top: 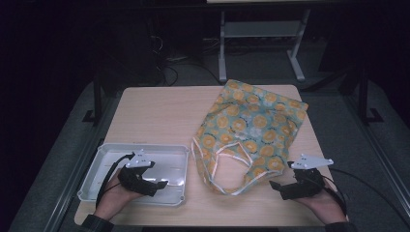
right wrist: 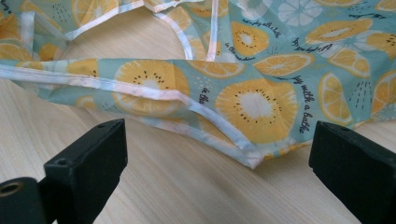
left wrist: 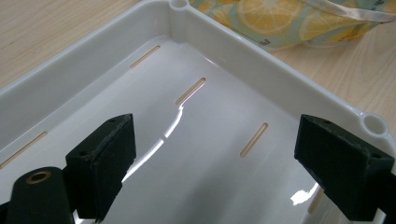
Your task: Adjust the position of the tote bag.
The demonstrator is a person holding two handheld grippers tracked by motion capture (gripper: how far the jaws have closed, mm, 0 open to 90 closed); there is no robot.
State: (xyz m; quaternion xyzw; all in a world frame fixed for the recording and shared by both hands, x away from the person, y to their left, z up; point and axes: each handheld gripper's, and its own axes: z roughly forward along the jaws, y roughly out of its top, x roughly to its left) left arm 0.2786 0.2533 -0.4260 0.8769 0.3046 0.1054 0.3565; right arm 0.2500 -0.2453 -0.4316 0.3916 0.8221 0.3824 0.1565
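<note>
Right now we judge the start: our right tool (right wrist: 219, 177) spread near the citrus-print bag (top: 251, 125), left tool (left wrist: 215, 172) spread over the white tray (top: 104, 150), next pinching the bag's edge.

My jaws are black, on both grippers. The tote bag (top: 251, 126) before me is teal, printed with yellow-orange citrus slices and edged in pale trim. The tray (top: 104, 155) is glossy white; the table (top: 159, 113) is light woodgrain.
</note>
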